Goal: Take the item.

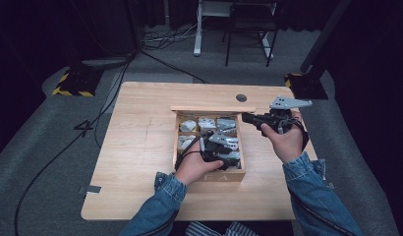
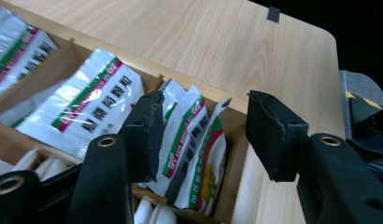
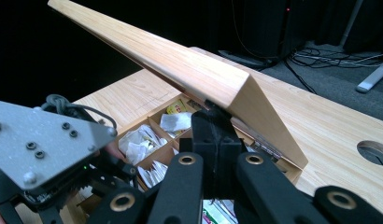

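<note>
table [image 1: 140, 147], wooden box [image 1: 216, 176] at centre, lid [image 3: 180, 65] raised on far-edge hinges. right gripper [image 3: 213, 126] at the box's far right corner, jaws closed together, tips against the lid's underside near its end, apparently propping it up. left gripper [image 2: 201, 135] over the near right compartments, nearer the goods, jaws wide apart, holding nothing. sachets [image 2: 194, 149] standing on edge between the jaws, touching the left pad [image 2: 145, 135], clear of the right one; long axis upright, flat faces toward the pads.

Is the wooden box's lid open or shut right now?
Open. The lid slants up off the wooden box, the right gripper under its front edge, and the sachets in the compartments lie exposed.
</note>
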### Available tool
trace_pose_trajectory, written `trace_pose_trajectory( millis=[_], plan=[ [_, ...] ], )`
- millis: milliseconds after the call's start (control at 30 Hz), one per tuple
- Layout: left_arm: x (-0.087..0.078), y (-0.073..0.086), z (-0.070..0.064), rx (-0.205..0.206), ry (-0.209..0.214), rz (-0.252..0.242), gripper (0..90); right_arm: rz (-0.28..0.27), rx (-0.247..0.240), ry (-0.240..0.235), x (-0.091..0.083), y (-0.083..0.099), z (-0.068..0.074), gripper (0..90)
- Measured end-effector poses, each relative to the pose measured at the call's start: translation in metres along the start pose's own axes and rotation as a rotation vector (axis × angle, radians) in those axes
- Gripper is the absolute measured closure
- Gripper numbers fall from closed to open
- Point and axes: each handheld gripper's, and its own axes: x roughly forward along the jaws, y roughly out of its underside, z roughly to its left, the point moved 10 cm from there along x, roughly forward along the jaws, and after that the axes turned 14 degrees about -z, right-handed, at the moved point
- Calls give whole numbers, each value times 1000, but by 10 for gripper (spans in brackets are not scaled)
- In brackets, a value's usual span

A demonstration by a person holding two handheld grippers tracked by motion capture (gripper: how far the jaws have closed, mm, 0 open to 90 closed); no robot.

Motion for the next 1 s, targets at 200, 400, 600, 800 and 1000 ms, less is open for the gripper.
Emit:
trace_pose_trajectory(
  millis=[200, 400, 600, 800, 1000],
  plan=[
    [4, 8, -4, -22, 28, 54, 543, 3, -1, 4, 0, 0, 0, 900],
    [5, 14, -2, -20, 23, 79, 649, 2, -4, 3, 0, 0, 1, 900],
    [4, 16, 0, -18, 20, 83, 850, 3, -3, 3, 0, 0, 1, 900],
    [3, 15, -3, -19, 45, 73, 898, 4, -2, 1, 0, 0, 1, 900],
    [2, 13, -4, 3, 52, 74, 900, 4, -1, 0, 0, 0, 1, 900]
  ],
)
